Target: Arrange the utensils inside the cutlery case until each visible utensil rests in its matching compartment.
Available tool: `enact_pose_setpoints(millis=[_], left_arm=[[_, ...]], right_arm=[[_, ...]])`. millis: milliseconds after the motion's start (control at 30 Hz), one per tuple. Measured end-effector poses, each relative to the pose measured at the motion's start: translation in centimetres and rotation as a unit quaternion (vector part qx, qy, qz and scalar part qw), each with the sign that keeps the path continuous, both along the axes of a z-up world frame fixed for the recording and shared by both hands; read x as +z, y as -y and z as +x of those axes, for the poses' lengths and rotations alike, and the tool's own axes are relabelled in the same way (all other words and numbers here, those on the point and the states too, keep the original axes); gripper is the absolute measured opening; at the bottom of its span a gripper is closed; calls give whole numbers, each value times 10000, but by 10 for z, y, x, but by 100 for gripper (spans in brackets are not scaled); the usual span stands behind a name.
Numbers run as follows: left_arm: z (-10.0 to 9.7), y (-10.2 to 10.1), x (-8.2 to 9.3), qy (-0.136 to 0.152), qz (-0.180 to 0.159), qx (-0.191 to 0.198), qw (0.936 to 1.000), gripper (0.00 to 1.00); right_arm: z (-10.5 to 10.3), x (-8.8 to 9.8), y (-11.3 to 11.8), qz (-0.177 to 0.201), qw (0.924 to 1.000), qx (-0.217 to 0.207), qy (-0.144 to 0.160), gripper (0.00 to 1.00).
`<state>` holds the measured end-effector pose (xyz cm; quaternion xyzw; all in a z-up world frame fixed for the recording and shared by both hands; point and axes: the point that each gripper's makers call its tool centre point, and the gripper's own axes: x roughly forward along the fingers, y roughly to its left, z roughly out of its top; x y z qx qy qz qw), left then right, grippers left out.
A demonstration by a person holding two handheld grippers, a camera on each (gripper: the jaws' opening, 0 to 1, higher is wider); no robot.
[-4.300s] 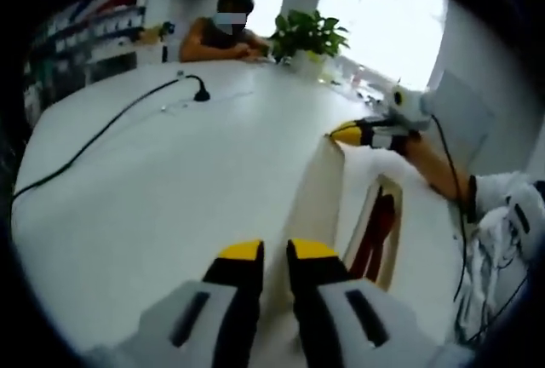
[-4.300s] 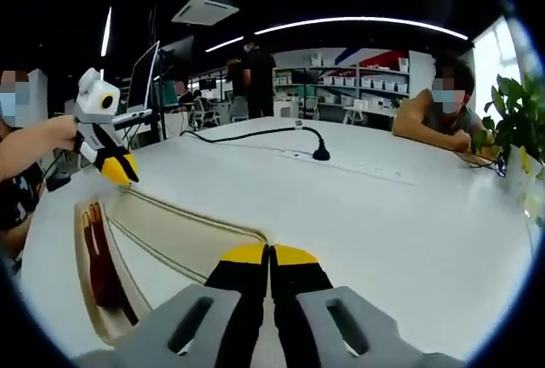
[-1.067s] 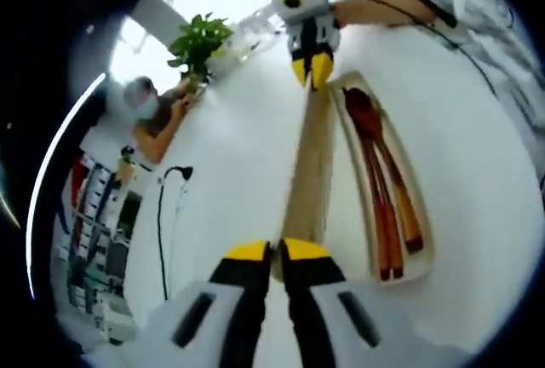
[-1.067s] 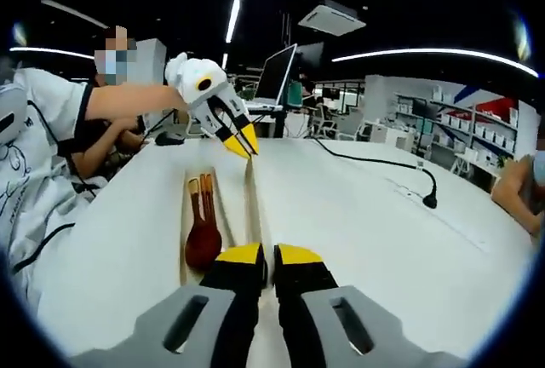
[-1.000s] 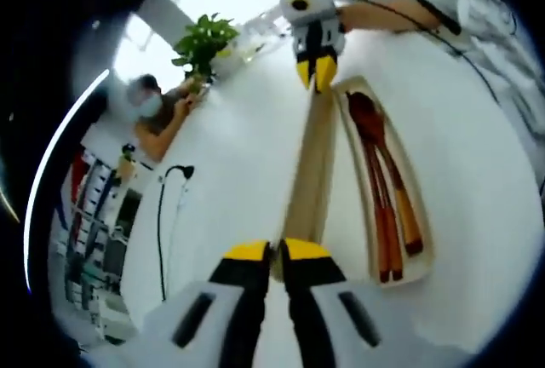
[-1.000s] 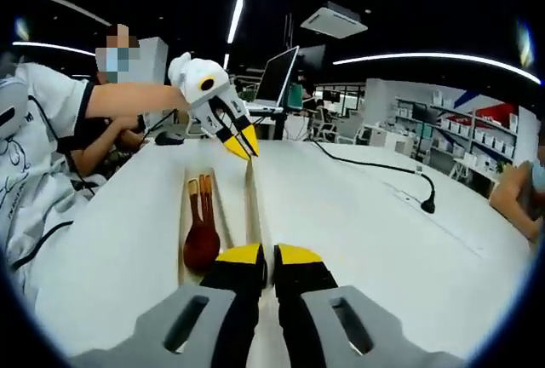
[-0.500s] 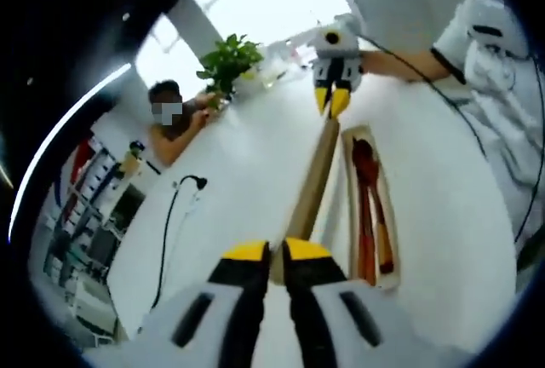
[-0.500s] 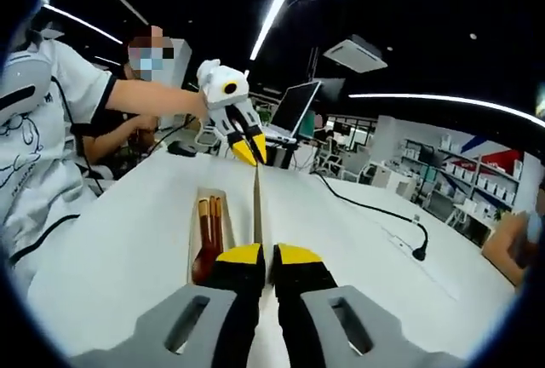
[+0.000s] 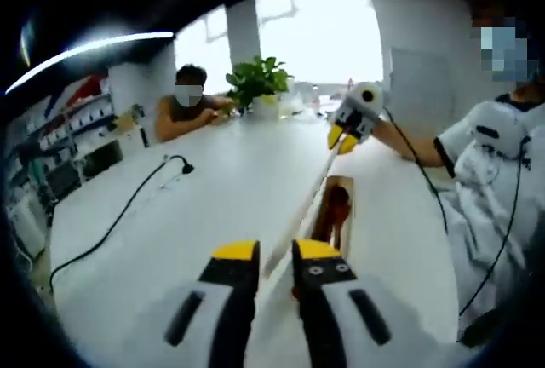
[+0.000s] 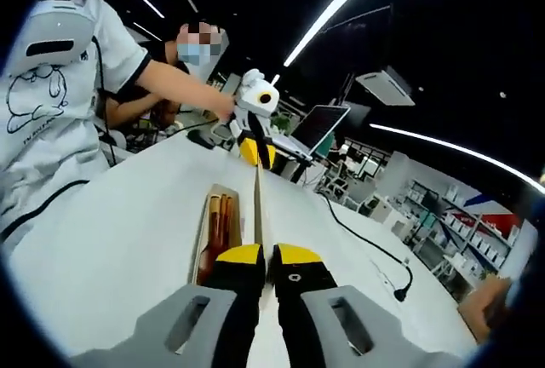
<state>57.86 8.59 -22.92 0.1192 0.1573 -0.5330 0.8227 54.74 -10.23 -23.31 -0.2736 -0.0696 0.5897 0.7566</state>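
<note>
A long, pale case lid (image 9: 306, 198) hangs edge-on over the white table (image 9: 204, 181), held at both ends. My left gripper (image 9: 274, 259) is shut on its near end in the left gripper view, and my right gripper (image 9: 342, 140) pinches the far end. In the right gripper view, my right gripper (image 10: 268, 255) is shut on the lid (image 10: 257, 206), with the left gripper (image 10: 255, 152) at the far end. Beside the lid lies the open case tray (image 9: 351, 215) holding reddish-brown wooden utensils (image 9: 335, 210). The tray (image 10: 204, 227) and utensils (image 10: 220, 219) lie left of the lid.
A black cable with a plug (image 9: 128, 206) runs across the table's left side. A potted plant (image 9: 255, 83) and a seated person (image 9: 187, 104) are at the far edge. The person (image 9: 494, 155) holding the grippers stands at the right. A laptop (image 10: 315, 129) stands beyond the table.
Both views have swung and tilted with the hands. The lid stays gripped at both ends and now stands more steeply on edge beside the tray. The utensils lie unmoved.
</note>
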Motion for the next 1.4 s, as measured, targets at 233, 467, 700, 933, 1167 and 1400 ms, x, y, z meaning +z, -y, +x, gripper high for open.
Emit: enact_pose_setpoints(millis=[233,467,700,933,1167,1400], left_arm=[[-6,-8,-8,-373,-149,132,9991,19],[-16,-11,-11,-563,-260,127,9980,18],[-17,3,-8,-295,-232,0,9993,18],[-32,15,2,-136,-158,-269,9994,18],[-47,14,-27,-234,519,-598,9966,9],[-49,14,-33,4,748,-701,9947,1]], right_arm=[[-10,-1,-1,-125,9995,161,252,3],[-6,-14,2,-385,9989,89,239,3],[-5,-6,1,-307,9981,74,532,3],[-22,6,-8,-55,9968,349,711,3],[-19,-8,-6,-303,9965,413,656,3],[-11,-24,-5,-779,9919,312,958,4]])
